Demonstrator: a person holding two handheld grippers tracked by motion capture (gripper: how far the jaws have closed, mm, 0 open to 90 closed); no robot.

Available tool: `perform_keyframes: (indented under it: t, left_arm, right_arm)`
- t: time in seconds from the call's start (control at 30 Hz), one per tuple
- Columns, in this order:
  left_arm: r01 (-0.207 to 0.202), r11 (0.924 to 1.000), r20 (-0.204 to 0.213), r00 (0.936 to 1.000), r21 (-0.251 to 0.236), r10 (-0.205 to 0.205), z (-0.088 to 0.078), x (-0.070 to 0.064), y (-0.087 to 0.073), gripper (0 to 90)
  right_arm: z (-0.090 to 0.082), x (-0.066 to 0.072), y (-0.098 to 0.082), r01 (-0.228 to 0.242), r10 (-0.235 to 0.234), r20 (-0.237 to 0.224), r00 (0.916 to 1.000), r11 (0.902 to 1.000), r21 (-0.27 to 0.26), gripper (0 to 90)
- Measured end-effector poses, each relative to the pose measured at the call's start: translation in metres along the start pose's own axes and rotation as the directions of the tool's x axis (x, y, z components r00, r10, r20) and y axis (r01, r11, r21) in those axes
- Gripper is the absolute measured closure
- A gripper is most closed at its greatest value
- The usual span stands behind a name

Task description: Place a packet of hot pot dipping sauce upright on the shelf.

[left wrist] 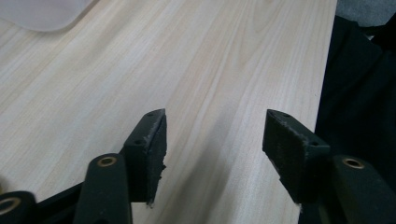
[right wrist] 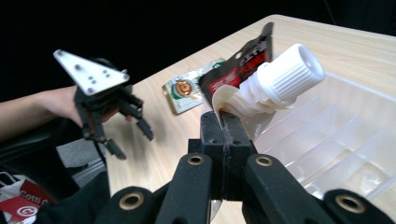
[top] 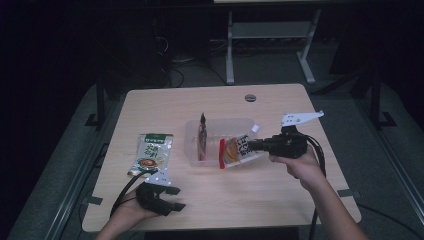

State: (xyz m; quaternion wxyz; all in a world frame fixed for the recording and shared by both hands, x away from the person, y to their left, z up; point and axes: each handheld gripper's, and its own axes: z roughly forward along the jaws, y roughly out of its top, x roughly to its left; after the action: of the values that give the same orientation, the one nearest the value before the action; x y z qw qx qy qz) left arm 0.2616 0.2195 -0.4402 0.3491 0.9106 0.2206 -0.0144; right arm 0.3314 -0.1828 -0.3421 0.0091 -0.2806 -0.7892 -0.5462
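My right gripper point(top: 251, 146) is shut on a white spouted pouch point(top: 237, 150) with a red edge, holding it above the right end of a clear plastic bin point(top: 191, 150). In the right gripper view the jaws point(right wrist: 223, 122) pinch the pouch's pale seam just beside its white screw cap point(right wrist: 292, 74). A dark red pouch point(top: 202, 135) stands upright in the bin's left part. A green pouch point(top: 152, 152) lies flat on the table left of the bin. My left gripper point(top: 172, 198) hovers low near the table's front left edge, open, with only bare wood between its pads point(left wrist: 215, 140).
The light wooden table point(top: 260, 195) has a round grommet point(top: 250, 97) at its far edge. A corner of the bin point(left wrist: 42, 14) lies ahead of the left gripper. A desk frame point(top: 270, 45) stands on the floor behind the table.
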Motion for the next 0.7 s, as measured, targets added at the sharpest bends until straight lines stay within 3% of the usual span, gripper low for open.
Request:
perform_keyframes:
  t: [0.7]
  left_arm:
    - [0.011, 0.9999, -0.011, 0.9999, -0.01, -0.011, -0.001, 0.003, -0.002, 37.1]
  right_arm:
    - [0.032, -0.027, 0.031, -0.002, -0.001, 0.082, 0.9966, 0.9992, 0.04, 89.9]
